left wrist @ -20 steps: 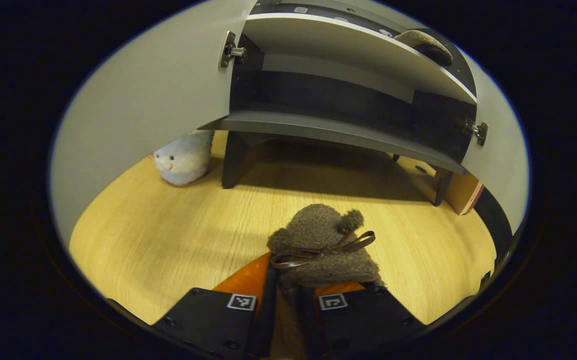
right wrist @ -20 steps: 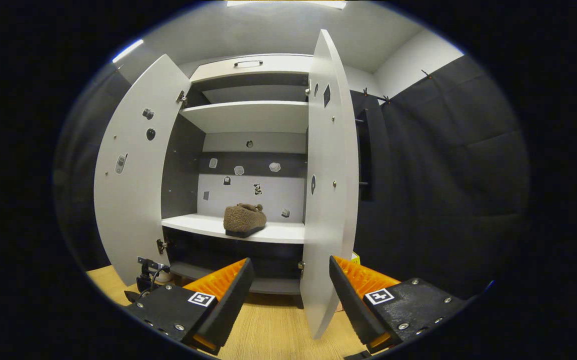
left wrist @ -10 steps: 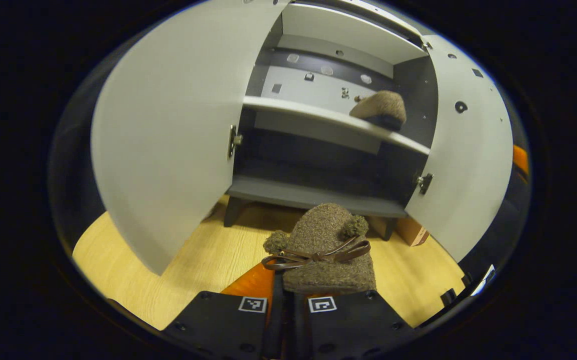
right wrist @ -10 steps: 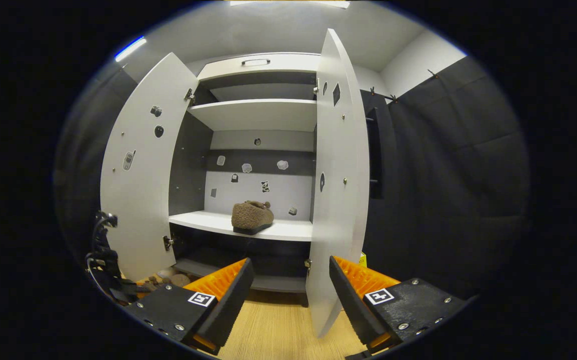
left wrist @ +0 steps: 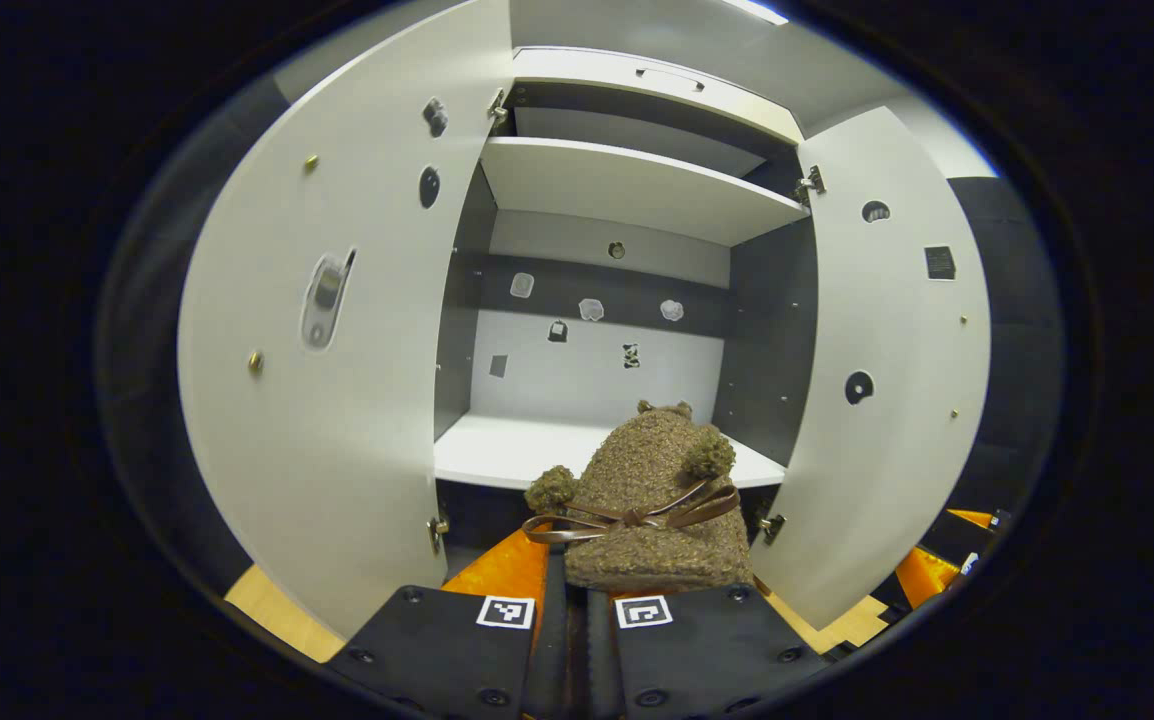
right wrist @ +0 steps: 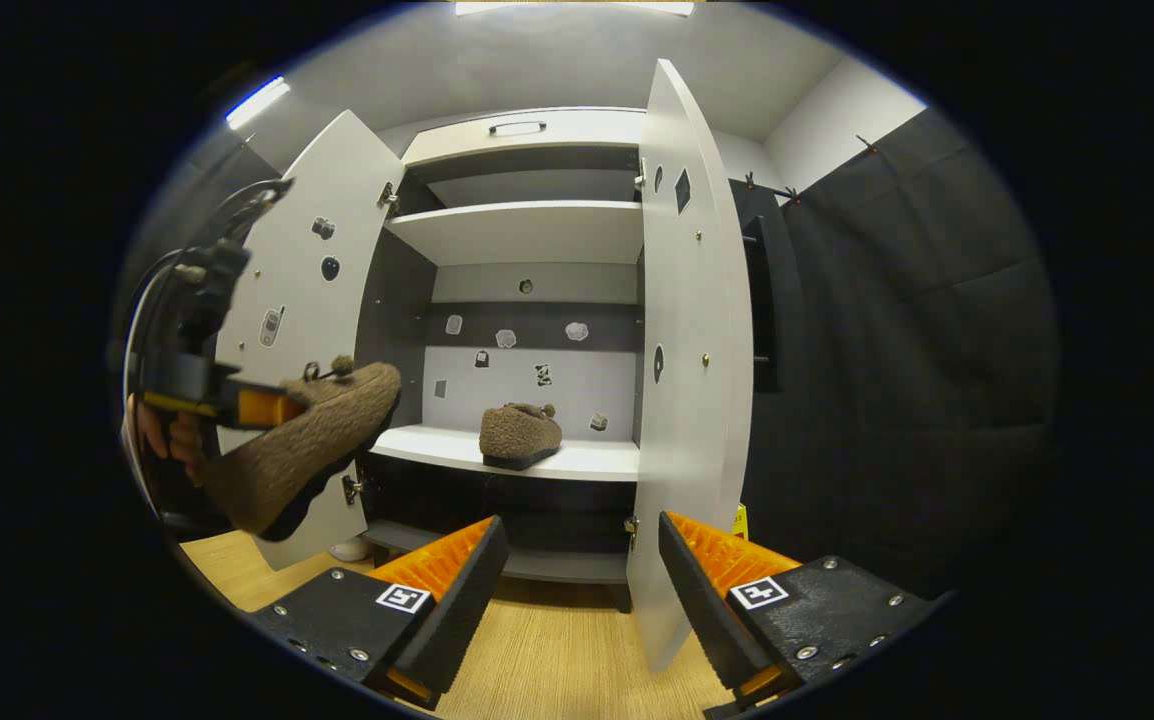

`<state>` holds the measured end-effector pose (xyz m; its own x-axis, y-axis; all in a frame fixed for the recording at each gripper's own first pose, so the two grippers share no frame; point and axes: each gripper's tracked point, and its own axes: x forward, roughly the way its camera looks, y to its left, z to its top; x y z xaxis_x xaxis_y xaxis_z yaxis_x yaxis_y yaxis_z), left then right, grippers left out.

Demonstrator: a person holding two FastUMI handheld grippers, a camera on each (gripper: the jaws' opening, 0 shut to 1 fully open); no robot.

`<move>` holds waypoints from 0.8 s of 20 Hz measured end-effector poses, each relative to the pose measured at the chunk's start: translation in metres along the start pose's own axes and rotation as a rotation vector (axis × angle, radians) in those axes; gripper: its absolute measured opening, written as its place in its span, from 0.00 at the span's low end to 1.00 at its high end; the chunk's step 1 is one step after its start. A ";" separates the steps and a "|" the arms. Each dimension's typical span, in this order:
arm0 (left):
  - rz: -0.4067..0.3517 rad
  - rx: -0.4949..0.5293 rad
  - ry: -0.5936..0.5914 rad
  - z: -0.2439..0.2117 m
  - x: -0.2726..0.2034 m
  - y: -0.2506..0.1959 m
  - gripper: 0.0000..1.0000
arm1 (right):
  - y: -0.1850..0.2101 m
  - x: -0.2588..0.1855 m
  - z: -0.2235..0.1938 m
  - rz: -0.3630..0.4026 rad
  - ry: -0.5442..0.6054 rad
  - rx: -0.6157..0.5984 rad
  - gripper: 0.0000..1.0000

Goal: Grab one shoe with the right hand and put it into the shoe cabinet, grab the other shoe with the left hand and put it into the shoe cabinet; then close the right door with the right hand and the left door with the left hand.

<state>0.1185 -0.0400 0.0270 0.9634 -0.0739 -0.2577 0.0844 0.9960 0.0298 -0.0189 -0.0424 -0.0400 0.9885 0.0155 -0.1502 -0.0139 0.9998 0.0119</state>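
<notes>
While clamped in left hand-held gripper (left wrist: 577, 600) | slipper (left wrist: 652, 510) | no legible writing

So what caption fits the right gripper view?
One slipper on the shelf, the other slipper carried toward the open cabinet.

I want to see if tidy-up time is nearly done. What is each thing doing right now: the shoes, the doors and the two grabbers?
Fuzzy brown slipper with a ribbon bow: held in the air, gripped by the left gripper.
Second fuzzy brown slipper: resting on the white shelf.
Left white cabinet door: open.
Right white cabinet door: open.
Right gripper: open, empty.
</notes>
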 end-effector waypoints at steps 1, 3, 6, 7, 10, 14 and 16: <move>0.003 -0.002 0.008 0.014 0.021 -0.003 0.16 | -0.002 -0.001 0.002 -0.006 -0.004 0.000 0.93; -0.001 -0.008 0.014 0.035 0.064 -0.004 0.16 | -0.006 -0.005 0.005 -0.020 -0.012 -0.004 0.93; 0.043 0.081 0.001 0.049 0.128 -0.001 0.16 | -0.015 -0.012 0.007 -0.050 -0.017 -0.028 0.93; 0.054 0.128 0.003 0.049 0.150 -0.002 0.16 | -0.017 -0.013 0.008 -0.058 -0.014 -0.035 0.93; 0.049 0.160 0.069 0.025 0.199 -0.015 0.15 | -0.023 -0.015 0.011 -0.074 -0.008 -0.033 0.93; 0.031 0.132 0.123 0.002 0.226 -0.025 0.16 | -0.027 -0.014 0.013 -0.100 0.015 -0.017 0.93; 0.038 0.082 0.151 0.001 0.237 -0.021 0.16 | -0.024 -0.014 0.014 -0.100 0.025 -0.003 0.93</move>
<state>0.3451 -0.0782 -0.0337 0.9174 -0.0221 -0.3973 0.0756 0.9900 0.1194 -0.0302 -0.0671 -0.0248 0.9810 -0.0843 -0.1746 0.0844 0.9964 -0.0072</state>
